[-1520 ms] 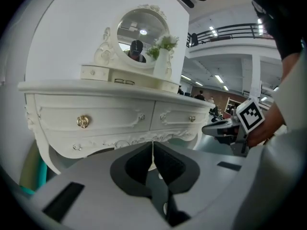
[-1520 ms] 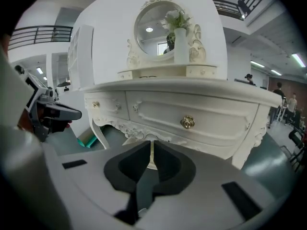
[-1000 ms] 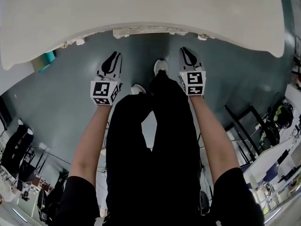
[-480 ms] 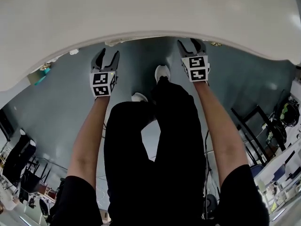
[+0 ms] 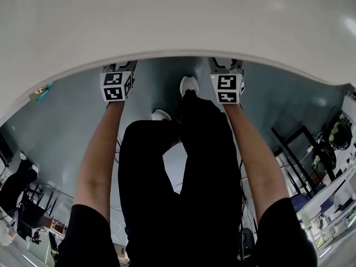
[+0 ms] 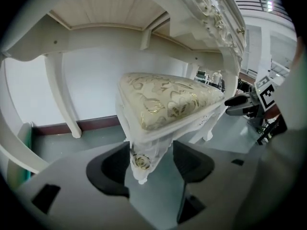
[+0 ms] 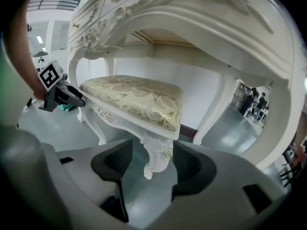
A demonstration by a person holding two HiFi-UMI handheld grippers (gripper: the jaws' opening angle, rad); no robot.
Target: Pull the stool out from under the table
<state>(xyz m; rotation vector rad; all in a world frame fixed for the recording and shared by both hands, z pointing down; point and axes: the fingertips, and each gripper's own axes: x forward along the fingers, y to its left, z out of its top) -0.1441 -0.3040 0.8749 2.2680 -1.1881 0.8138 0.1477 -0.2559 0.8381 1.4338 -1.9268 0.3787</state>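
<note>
Both open wide, L tool [image 6: 151,158] & R tool [image 7: 152,157] each astride a stool leg [image 6: 139,152]; table [image 5: 167,21] hides tips in head view.

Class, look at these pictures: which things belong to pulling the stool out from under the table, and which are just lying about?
Belong to the job:
stool
table above it
left gripper and right gripper, each open with a stool leg between its jaws

Just lying about:
teal object beside the table
black frames on the floor at the right

No legible txt, labels, brands or nos. in any view.
</note>
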